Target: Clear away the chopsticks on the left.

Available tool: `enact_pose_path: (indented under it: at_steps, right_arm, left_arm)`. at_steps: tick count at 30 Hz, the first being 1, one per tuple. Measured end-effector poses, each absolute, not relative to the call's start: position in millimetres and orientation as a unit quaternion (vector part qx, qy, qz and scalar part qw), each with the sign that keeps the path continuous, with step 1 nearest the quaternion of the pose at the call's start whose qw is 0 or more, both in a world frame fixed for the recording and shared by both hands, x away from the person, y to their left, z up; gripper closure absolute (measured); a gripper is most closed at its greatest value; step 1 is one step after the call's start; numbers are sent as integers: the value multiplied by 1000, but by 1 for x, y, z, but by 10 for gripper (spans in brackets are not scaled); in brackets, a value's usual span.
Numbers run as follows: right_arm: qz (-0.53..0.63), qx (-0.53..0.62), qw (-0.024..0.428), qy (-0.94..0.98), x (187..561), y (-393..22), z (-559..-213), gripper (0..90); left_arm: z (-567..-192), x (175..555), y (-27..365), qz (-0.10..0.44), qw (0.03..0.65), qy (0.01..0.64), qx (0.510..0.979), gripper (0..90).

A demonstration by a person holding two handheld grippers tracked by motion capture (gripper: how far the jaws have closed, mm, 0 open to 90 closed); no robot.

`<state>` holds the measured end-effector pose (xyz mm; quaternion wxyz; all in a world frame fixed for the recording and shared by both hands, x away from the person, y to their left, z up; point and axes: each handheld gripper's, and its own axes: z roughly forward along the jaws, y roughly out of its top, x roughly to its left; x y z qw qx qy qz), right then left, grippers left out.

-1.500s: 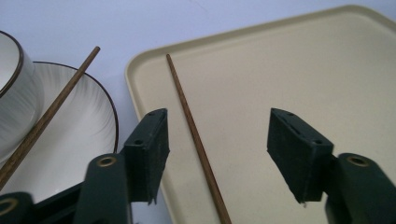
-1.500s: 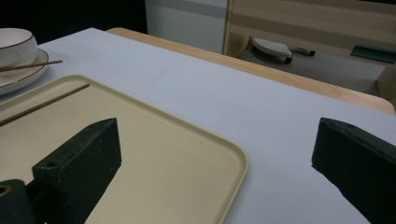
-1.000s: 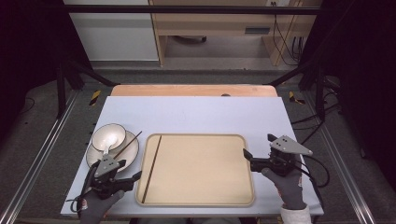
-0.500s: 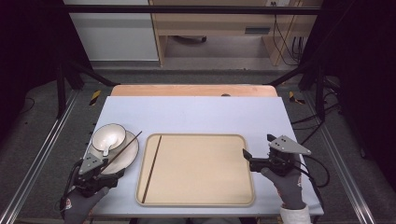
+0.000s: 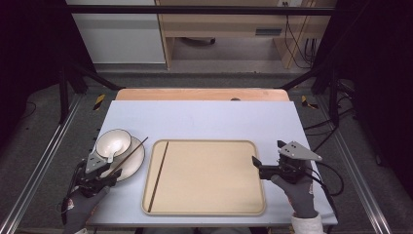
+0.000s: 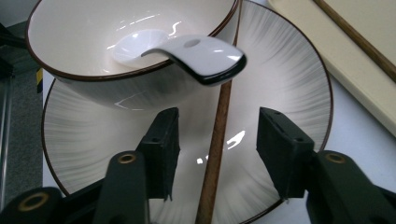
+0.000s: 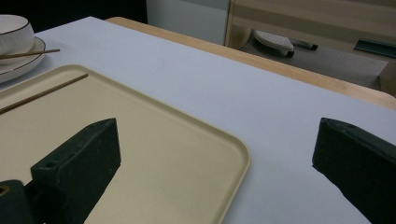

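Note:
A white bowl [image 5: 113, 141] with a white spoon [image 6: 187, 49] in it stands on a ribbed plate [image 5: 131, 163] at the table's left. A brown chopstick [image 6: 215, 154] lies across the plate and leans on the bowl's rim. My left gripper [image 6: 217, 135] is open, its jaws straddling that chopstick low over the plate without touching it; the high view has the left gripper [image 5: 112, 174] at the plate's near edge. A second chopstick [image 5: 158, 175] lies on the beige tray [image 5: 204, 207]. My right gripper [image 5: 258, 168] is open at the tray's right rim [image 7: 236, 161], holding nothing.
A wooden strip [image 5: 202, 94] borders the grey table's far edge. Metal frame rails [image 5: 44, 161] run along both sides. Beyond the table stands a wooden bench [image 5: 224, 24] with cables by it.
My left gripper has drawn back left from the tray's left rim to the plate and now sits over the chopstick there. The right gripper has stayed still.

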<state>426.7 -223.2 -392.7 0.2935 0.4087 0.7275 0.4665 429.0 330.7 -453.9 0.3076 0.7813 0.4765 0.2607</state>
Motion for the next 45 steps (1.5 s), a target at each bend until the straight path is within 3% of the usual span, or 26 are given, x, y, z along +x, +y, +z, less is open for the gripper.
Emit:
enact_pose_path:
  at_steps: [11,19,45]
  right_arm:
    - [466,408,293,728,427,-223,-393,13]
    - [465,408,293,728,427,-223,-393,13]
    - [467,409,295,726,426,-226,-391,12]
  left_arm:
    - [-457,432,328,251,294,468,795,739]
    - [-457,431,327,239,302,465,797,826]
    - [-435,413,291,242,347,461,780,840]
